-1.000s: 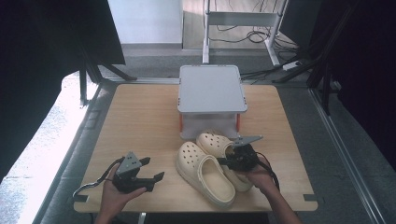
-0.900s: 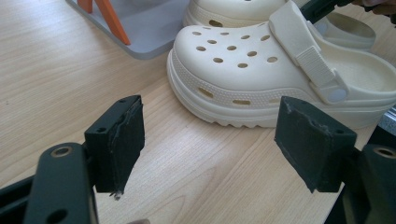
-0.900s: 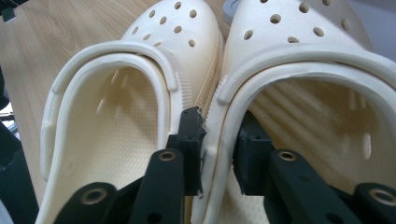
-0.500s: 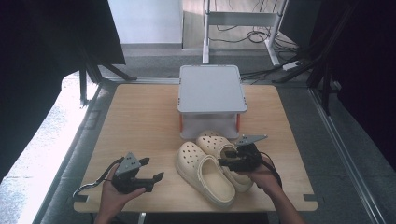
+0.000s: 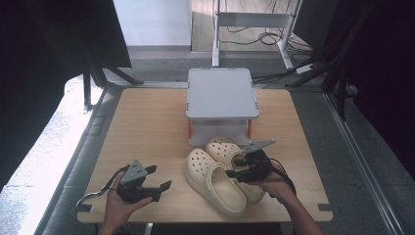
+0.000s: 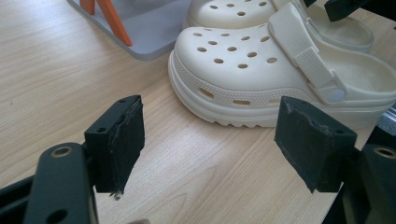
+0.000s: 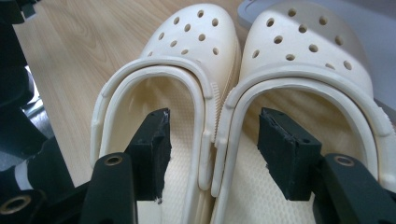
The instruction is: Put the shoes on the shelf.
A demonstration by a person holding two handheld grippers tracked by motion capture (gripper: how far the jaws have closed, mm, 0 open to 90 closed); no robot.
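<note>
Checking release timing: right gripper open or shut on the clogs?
Open. The right gripper has just been opening; its pads stand clear either side of the two cream clogs' touching inner walls, pressing on neither.

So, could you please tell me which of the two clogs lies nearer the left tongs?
The left clog, whose toe stops short of the grey stand; the other clog reaches under it.

I see two cream clogs (image 5: 215, 182) lying side by side on the wooden table (image 5: 147, 122), toes toward the grey raised platform (image 5: 221, 93). My right gripper (image 5: 235, 166) sits over their heels; its jaws have just been opening. My left gripper (image 5: 159, 177) is well apart, jaws spread, holding nothing.
</note>
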